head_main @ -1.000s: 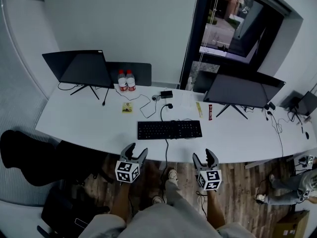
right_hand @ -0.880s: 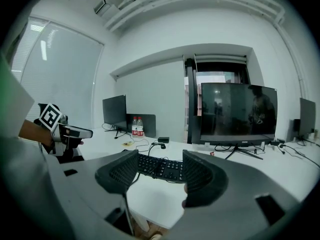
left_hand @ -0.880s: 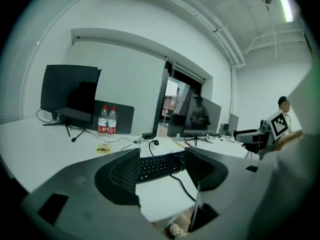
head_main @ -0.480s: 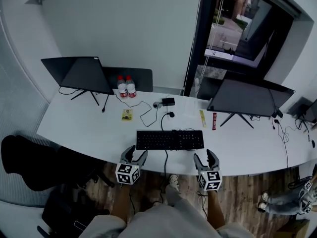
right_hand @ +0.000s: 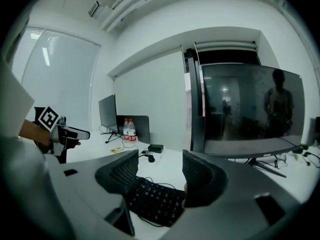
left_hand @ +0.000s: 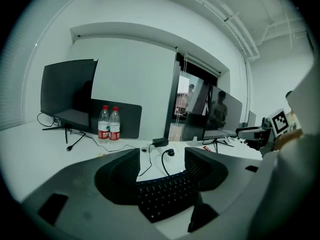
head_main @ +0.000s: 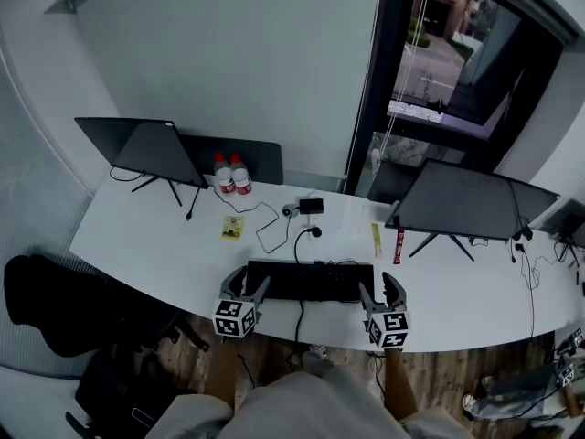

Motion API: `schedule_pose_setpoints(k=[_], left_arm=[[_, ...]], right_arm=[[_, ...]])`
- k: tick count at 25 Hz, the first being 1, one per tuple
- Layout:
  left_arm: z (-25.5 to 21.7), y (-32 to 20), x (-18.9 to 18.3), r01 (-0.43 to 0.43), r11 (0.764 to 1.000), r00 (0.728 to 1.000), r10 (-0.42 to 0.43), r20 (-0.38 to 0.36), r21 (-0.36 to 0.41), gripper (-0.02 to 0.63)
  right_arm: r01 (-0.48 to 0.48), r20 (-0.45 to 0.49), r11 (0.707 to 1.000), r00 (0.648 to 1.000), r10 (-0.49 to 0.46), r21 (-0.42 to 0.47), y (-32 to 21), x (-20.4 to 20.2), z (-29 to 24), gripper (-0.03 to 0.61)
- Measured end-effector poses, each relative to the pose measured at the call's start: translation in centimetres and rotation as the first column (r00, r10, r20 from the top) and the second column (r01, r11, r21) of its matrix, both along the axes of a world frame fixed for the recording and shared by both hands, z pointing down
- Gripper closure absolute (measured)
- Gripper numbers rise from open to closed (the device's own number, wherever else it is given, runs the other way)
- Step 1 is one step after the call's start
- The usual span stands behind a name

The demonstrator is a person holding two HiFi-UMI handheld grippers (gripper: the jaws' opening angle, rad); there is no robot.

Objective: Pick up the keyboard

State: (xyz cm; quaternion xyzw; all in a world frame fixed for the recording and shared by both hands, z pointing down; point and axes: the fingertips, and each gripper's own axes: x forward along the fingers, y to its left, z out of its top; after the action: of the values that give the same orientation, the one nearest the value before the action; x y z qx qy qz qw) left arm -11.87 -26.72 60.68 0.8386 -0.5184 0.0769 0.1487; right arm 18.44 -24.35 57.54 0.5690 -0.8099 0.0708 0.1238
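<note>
A black keyboard [head_main: 309, 280] lies near the front edge of the long white desk [head_main: 146, 240], its cable running back to a plug. My left gripper [head_main: 248, 284] is open at the keyboard's left end, and my right gripper [head_main: 383, 286] is open at its right end. In the left gripper view the keyboard [left_hand: 165, 193] shows between and just beyond the open jaws of my left gripper [left_hand: 161, 170]. From the right gripper view, the keyboard [right_hand: 152, 200] lies low between the spread jaws of my right gripper [right_hand: 159, 176]. Neither gripper holds anything.
Two black monitors [head_main: 146, 144] [head_main: 471, 207] stand at the desk's left and right. Two water bottles [head_main: 230, 174], a yellow card [head_main: 233, 228], a black adapter [head_main: 309, 205] with cables and a red bar [head_main: 398, 245] lie behind the keyboard. A dark chair [head_main: 55, 300] is at left.
Both grippers have come forward over the desk edge to the two ends of the keyboard. Both stay open.
</note>
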Motion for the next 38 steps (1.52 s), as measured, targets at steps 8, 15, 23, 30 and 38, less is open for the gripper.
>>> schedule_pose_setpoints(k=[8, 15, 23, 30, 38], left_arm=[[0.4, -3.9, 0.7, 0.048, 0.999, 0.999, -0.048, 0.020, -0.019, 0.342], [1.2, -5.8, 1.3, 0.087, 0.995, 0.996, -0.086, 0.034, -0.044, 0.341], [3.2, -5.7, 0.9, 0.103, 0.988, 0.993, -0.096, 0.061, -0.112, 0.339], [5.1, -6.0, 0.2, 0.072, 0.985, 0.996, -0.063, 0.059, -0.159, 0.339], [7.8, -7.0, -0.1, 0.022, 0.975, 0.999, -0.013, 0.044, -0.219, 0.328]], right_arm=[[0.040, 0.022, 0.999, 0.999, -0.040, -0.005, -5.2, 1.3, 0.2, 0.318], [0.063, 0.046, 0.998, 0.997, -0.062, -0.030, -8.0, 2.3, 1.3, 0.316], [0.082, 0.055, 0.994, 0.995, -0.078, -0.070, -9.2, 2.3, 2.6, 0.316], [0.058, 0.034, 0.993, 0.998, -0.055, -0.101, -9.1, 1.6, 3.8, 0.316], [-0.003, 0.003, 0.990, 1.000, 0.003, -0.142, -8.2, 0.9, 4.8, 0.316]])
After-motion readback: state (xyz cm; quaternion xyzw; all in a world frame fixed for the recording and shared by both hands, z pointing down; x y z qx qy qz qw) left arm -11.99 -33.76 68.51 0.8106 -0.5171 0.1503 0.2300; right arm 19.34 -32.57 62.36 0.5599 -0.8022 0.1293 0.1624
